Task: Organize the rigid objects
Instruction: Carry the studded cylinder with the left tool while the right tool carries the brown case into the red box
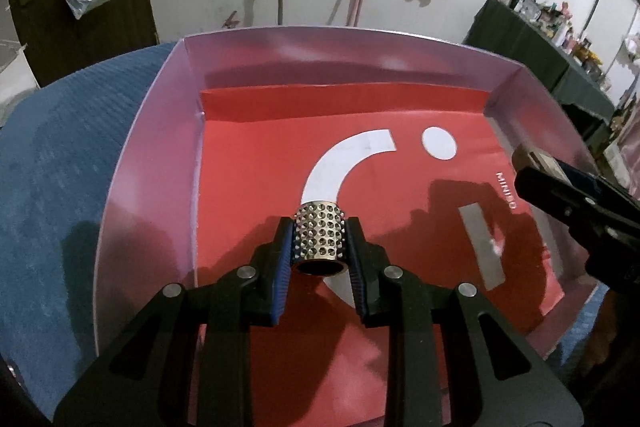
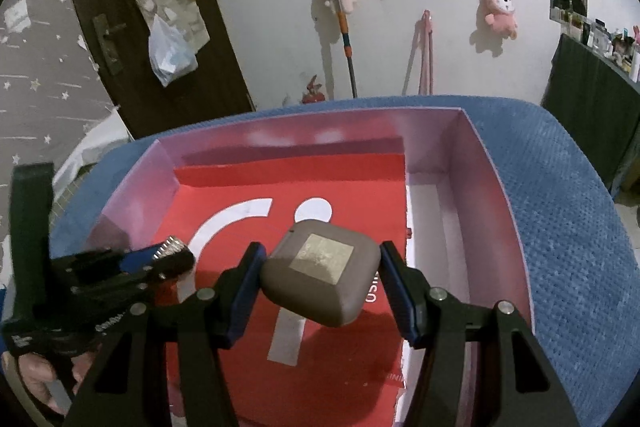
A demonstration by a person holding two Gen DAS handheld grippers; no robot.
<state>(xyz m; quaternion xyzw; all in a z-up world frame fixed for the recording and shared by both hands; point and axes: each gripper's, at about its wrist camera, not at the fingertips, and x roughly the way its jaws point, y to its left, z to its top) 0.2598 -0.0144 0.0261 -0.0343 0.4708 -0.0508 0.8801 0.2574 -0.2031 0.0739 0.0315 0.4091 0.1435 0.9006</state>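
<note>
My left gripper (image 1: 319,241) is shut on a studded metal cylinder (image 1: 319,239) and holds it over the red-lined floor of a pink box (image 1: 152,155). The same cylinder (image 2: 170,246) shows at the left of the right wrist view, in the left gripper (image 2: 168,257). My right gripper (image 2: 320,267) is shut on a grey-brown rounded square case (image 2: 322,277) with a pale label, tilted, above the box's (image 2: 472,163) red liner. The right gripper's fingers (image 1: 560,195) enter the left wrist view from the right.
The box sits on a blue textured cover (image 1: 52,163) that also shows in the right wrist view (image 2: 568,211). Its red liner (image 1: 260,163) carries a white logo. Behind stand a dark door (image 2: 160,27), a mop (image 2: 340,11), hung plush toys and a cluttered dark table (image 1: 552,43).
</note>
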